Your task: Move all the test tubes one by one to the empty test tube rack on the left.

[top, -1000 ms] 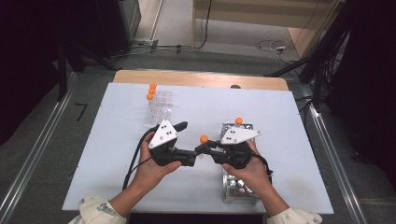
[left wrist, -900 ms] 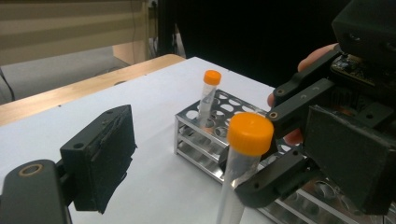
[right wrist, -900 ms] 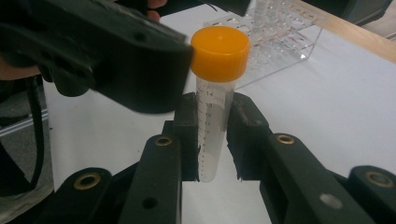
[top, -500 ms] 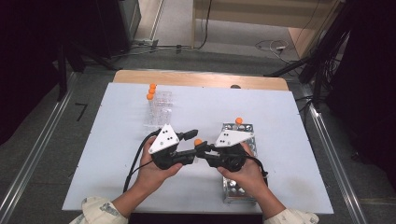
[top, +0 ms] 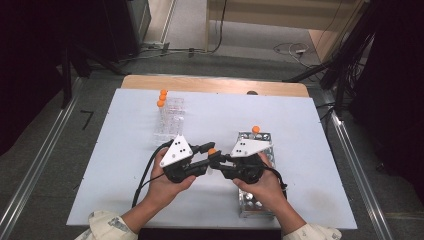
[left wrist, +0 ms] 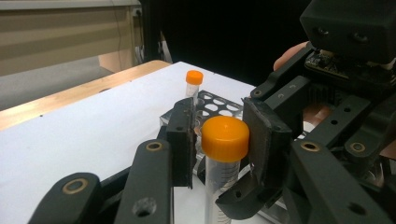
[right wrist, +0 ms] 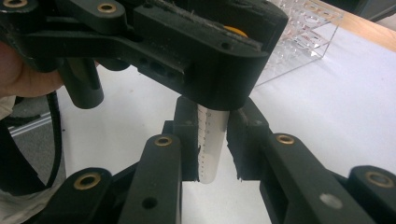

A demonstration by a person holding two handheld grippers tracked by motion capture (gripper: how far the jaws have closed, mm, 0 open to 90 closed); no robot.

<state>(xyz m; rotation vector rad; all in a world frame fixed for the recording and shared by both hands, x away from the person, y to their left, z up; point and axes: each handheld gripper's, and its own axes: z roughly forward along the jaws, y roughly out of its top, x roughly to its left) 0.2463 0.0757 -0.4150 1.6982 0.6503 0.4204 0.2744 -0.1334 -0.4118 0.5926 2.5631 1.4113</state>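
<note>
A clear tube with an orange cap [left wrist: 225,137] stands upright just above the table, near the metal rack [top: 267,142]. My right gripper [right wrist: 212,140] is shut on its body [right wrist: 211,140], low down. My left gripper [left wrist: 222,133] comes in from the opposite side, and its jaws have just been closing around the cap. One pad [left wrist: 261,140] touches the cap; the other pad [left wrist: 182,140] stands a sliver away. In the high view the cap [top: 212,151] sits between my left gripper [top: 206,156] and my right gripper [top: 219,162].
The metal rack holds one more orange-capped tube [top: 255,129] at its far end. A clear plastic rack [top: 170,117] stands at the back left, with three orange-capped tubes [top: 161,97] at its far side. The white table [top: 300,115] ends in a wooden strip behind.
My left gripper's jaws have drawn in from wide apart to close around the orange cap. Both hands have stayed in place, and the right gripper keeps its hold on the tube.
</note>
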